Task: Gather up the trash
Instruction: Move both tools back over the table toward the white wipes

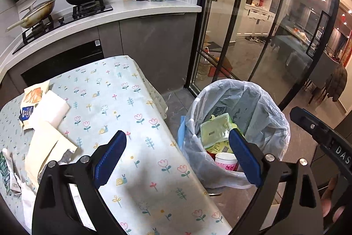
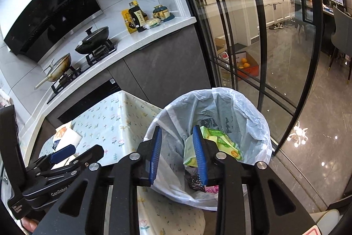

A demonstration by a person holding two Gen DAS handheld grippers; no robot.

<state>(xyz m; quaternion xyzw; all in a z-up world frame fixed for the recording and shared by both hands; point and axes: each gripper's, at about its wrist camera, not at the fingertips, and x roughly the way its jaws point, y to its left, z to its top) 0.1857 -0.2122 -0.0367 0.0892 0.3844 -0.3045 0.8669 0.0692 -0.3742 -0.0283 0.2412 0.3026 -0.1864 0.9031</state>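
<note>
Our right tongs (image 2: 178, 153) hover released and empty over the lined trash bin (image 2: 259, 124) at lower centre; the left tongs (image 1: 178, 160) gape empty above the table (image 1: 132, 102). The remaining wrappers (image 1: 44, 116) lie at the frame's left edge, the cream one's long axis running toward lower left. Grabbing only a corner could shed scraps or drag the tablecloth.

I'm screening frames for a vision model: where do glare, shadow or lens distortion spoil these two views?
Left wrist view: ceiling lights mirror in the glass door, a soft shadow falls on the tablecloth, and the countertop edge bows. Right wrist view: a chandelier glare spot marks the glossy floor, and the door frames curve strongly; both views stay sharp.
</note>
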